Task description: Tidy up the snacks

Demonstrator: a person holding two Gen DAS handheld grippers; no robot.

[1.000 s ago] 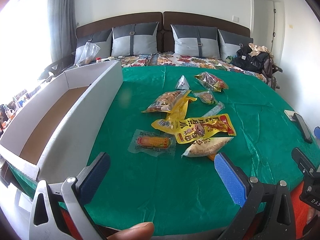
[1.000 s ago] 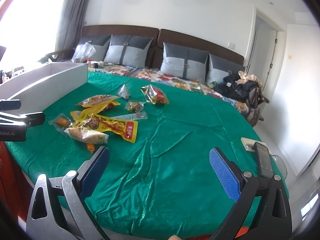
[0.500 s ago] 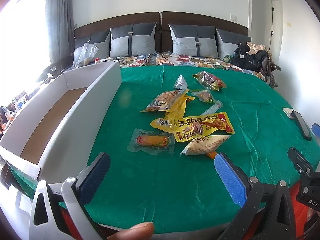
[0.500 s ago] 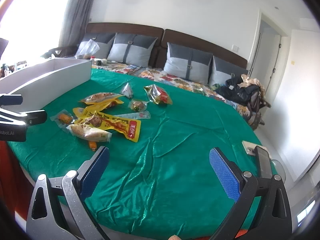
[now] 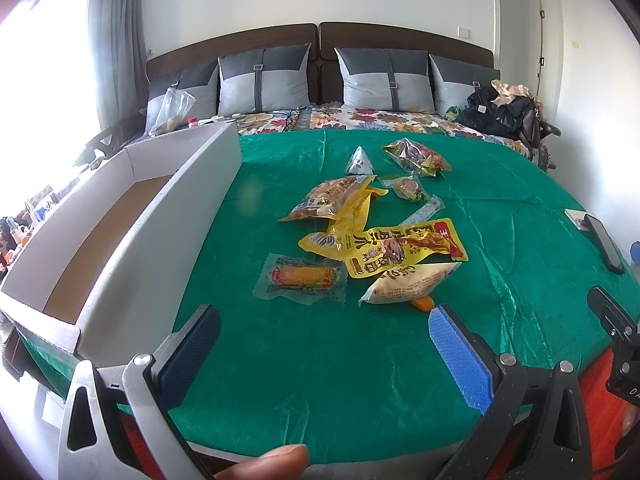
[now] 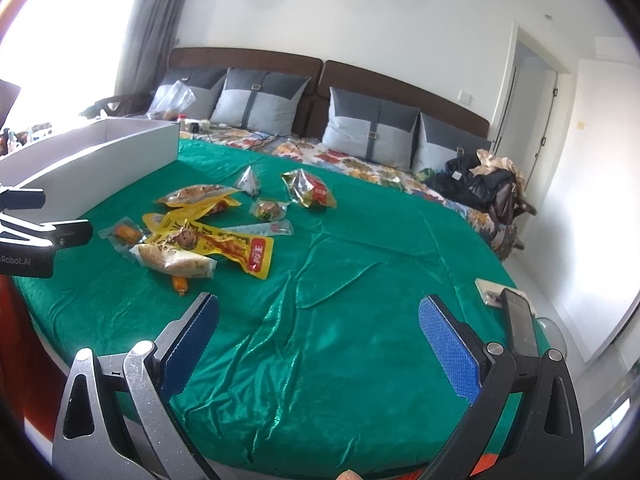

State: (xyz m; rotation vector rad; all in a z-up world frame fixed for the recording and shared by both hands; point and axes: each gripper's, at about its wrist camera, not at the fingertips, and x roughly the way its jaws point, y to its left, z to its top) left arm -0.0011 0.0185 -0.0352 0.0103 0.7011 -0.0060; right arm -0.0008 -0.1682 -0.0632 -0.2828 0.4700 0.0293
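Several snack packets lie in a loose pile on the green cloth (image 5: 360, 360): a clear corn packet (image 5: 300, 277), a white pointed pack (image 5: 408, 282), a big yellow pack (image 5: 400, 246) and a foil bag (image 5: 416, 157) further back. The pile also shows in the right wrist view, with the yellow pack (image 6: 224, 242) left of centre. A white open box (image 5: 132, 216) stands along the left. My left gripper (image 5: 320, 344) is open and empty, just short of the pile. My right gripper (image 6: 318, 336) is open and empty over bare cloth, right of the pile.
A phone (image 6: 520, 328) and a small card lie at the table's right edge. The bed with grey pillows (image 5: 386, 76) and a heap of dark bags (image 5: 500, 112) lie behind the table. The left gripper's body (image 6: 28, 240) shows at the left of the right wrist view.
Both grippers have crept slightly forward and upward toward the table; the snacks and box have not moved. Both stay open.
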